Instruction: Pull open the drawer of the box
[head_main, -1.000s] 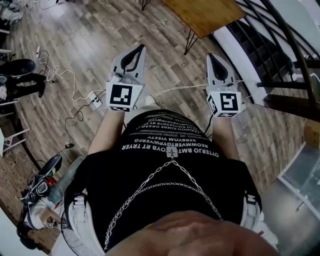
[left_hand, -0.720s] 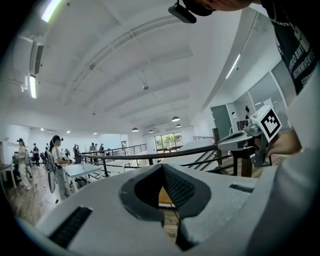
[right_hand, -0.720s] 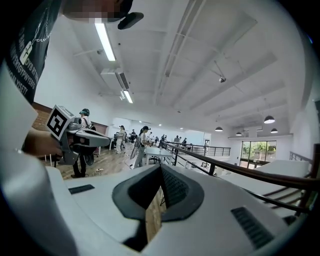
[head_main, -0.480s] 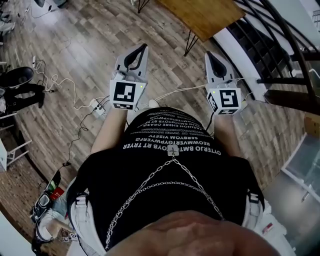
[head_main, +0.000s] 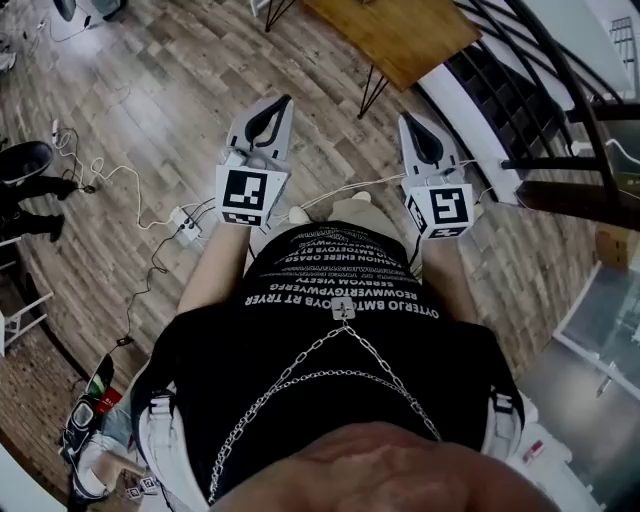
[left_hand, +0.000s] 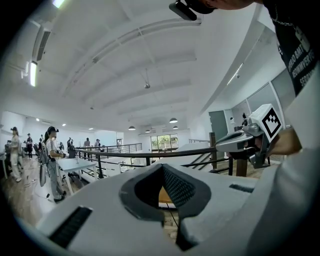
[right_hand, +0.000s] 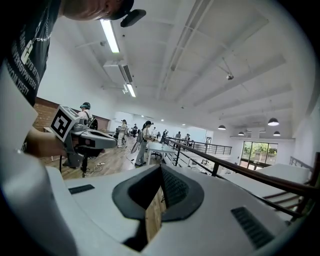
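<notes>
No box or drawer shows in any view. In the head view my left gripper (head_main: 284, 99) and right gripper (head_main: 404, 117) are held side by side in front of the person's chest, pointing out over the wooden floor. Both are shut with nothing between the jaws. In the left gripper view the jaws (left_hand: 162, 167) meet at their tips, and the right gripper (left_hand: 250, 136) shows off to the right. The right gripper view shows its own closed jaws (right_hand: 161, 168) and the left gripper (right_hand: 82, 136) to the left.
A wooden table (head_main: 395, 30) on thin black legs stands ahead. A black railing (head_main: 540, 80) and stairs run along the right. Cables and a power strip (head_main: 185, 215) lie on the floor at left. Several people stand by tables (left_hand: 75, 165) in the distance.
The head view has shifted a little. The right gripper has drifted slightly left and up. Both grippers stay shut and empty in front of the chest.
</notes>
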